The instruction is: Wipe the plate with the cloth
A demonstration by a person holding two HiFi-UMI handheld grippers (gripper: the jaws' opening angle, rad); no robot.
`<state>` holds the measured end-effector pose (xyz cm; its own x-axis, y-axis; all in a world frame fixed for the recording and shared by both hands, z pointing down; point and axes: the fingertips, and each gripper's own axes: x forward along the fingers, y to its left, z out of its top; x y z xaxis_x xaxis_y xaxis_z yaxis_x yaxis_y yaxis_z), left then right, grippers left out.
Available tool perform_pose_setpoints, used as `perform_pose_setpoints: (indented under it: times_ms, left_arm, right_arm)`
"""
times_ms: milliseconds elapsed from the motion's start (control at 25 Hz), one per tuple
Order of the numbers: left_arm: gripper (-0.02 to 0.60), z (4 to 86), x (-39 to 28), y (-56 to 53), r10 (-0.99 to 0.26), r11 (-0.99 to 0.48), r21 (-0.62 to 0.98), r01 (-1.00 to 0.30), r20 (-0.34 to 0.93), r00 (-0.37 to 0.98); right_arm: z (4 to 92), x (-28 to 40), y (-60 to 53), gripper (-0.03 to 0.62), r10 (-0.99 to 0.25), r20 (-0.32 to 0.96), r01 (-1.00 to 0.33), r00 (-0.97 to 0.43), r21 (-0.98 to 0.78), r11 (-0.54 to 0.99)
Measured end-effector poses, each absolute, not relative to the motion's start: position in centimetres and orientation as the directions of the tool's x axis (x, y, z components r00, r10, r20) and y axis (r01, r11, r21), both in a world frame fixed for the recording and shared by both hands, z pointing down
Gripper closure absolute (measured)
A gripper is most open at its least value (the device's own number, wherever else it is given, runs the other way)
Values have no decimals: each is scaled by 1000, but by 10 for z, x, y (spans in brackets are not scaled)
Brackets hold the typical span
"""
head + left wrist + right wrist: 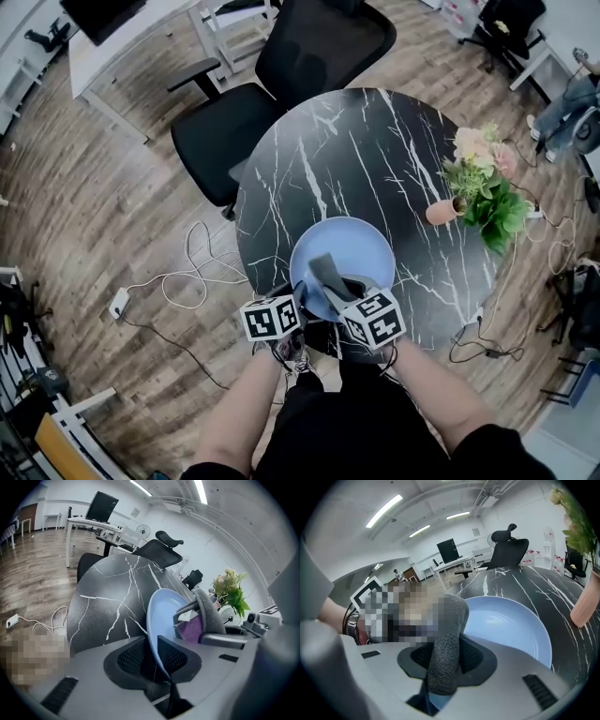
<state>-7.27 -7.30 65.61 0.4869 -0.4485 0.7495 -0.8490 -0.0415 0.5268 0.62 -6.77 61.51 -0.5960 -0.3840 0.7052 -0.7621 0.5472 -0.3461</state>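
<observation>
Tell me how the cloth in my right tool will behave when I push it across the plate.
Probably floppy: the cloth curls over above the right tool. Its nubby surface should drag rather than slide on the smooth plate. Press gently: the plate is held only by its rim in the left tool and might tilt.

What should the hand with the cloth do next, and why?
Probably lower the right gripper a little so its grey cloth presses onto the blue plate. The cloth is pinched in its jaws over the plate's near part, and the left gripper clamps the rim, steadying it.
</observation>
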Motion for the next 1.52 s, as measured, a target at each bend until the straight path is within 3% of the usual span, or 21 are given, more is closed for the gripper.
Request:
perform_pose_setpoints:
  times_ms: [320, 920, 1520]
  left_arm:
    - [541, 659, -70, -76, -485, 47, 546, -836, 744, 459]
    - [549, 659, -70, -76, -527, 90, 540, -837, 739, 420]
    - [549, 659, -70, -77, -534, 90, 535, -840, 738, 413]
  right_arm:
    - [630, -4, -55, 476, -297, 749, -748, -593, -376, 546]
    - [648, -4, -22, 476, -93, 796, -706, -598, -468, 531]
    - [652, 38, -2, 476, 81, 929, -576, -362, -291, 764]
